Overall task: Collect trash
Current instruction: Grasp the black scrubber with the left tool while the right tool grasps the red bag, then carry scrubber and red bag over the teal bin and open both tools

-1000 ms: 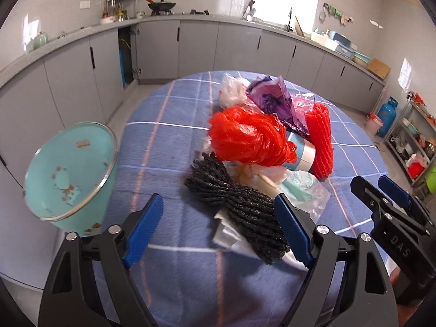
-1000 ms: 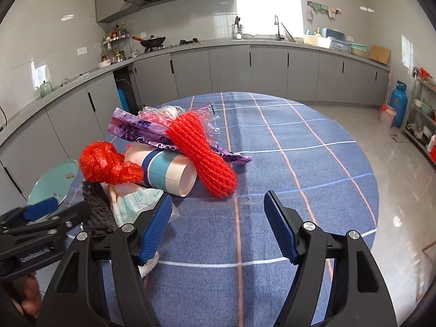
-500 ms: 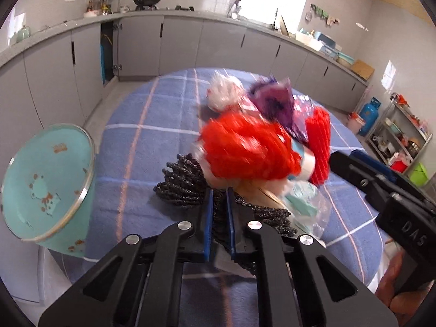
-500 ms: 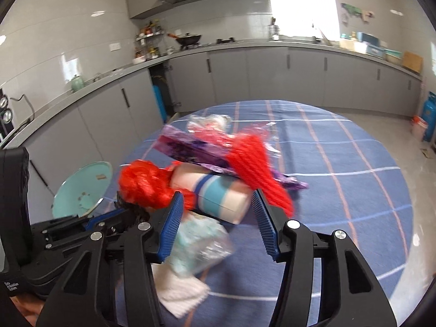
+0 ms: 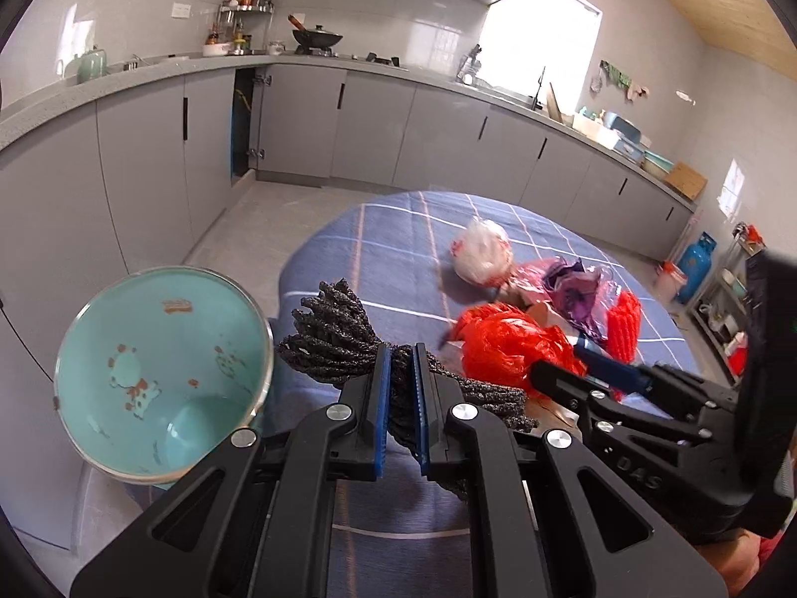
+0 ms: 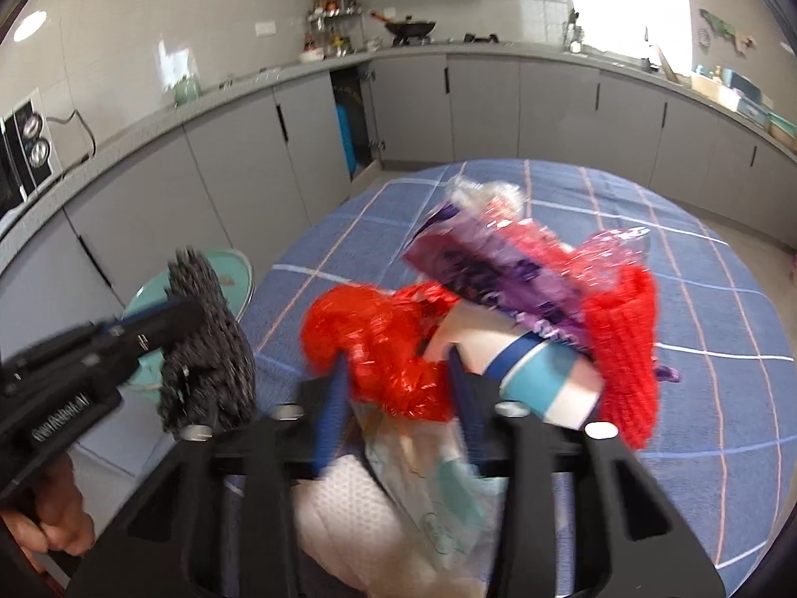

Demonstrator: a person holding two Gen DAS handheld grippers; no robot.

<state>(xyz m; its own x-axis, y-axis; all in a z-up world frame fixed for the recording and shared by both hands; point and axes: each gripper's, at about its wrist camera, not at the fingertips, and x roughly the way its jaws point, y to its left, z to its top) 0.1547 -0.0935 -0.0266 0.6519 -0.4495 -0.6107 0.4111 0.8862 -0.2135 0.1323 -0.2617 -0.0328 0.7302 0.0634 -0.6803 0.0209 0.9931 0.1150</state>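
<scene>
**Black mesh bundle gripped; right tongs closing in on the red bag**

The left tongs [image 5: 400, 398] are clamped tight on the black mesh bundle [image 5: 343, 344], which is pinched at its waist between the blue pads and fans out beyond the tips. The bundle appears lifted off the blue checked cloth of the bench [image 5: 388, 239]. Just to the left of these tongs, and a little beyond them, sits the teal bowl [image 5: 159, 373], its mouth tilted toward the camera; it seems the likeliest place for the trash, though that is a judgement.

The right tongs [image 6: 393, 393] are partly open, the two fingers straddling the crumpled red plastic bag [image 6: 378, 344]. The view is blurred, so it cannot be told whether the pads already touch the bag. Right of the bag, touching it, lies a paper cup [image 6: 538, 373] on its side, with a red net sleeve [image 6: 622, 339] and a purple wrapper [image 6: 493, 269] beyond it. Under the tongs lie a clear packet [image 6: 438, 488] and a white tissue [image 6: 343, 513]. A white wad of plastic [image 5: 480, 249] sits farthest ahead of the left tongs.

The step in hand looks like the first pickups: one piece secured, a second being reached. Next, the left tongs need to swing leftward over the bowl and release the bundle inside the rim. The right tongs need to shut on the bag alone, without catching the cup. The bag is light and springy, so a firm squeeze at its bunched middle should serve best.
</scene>
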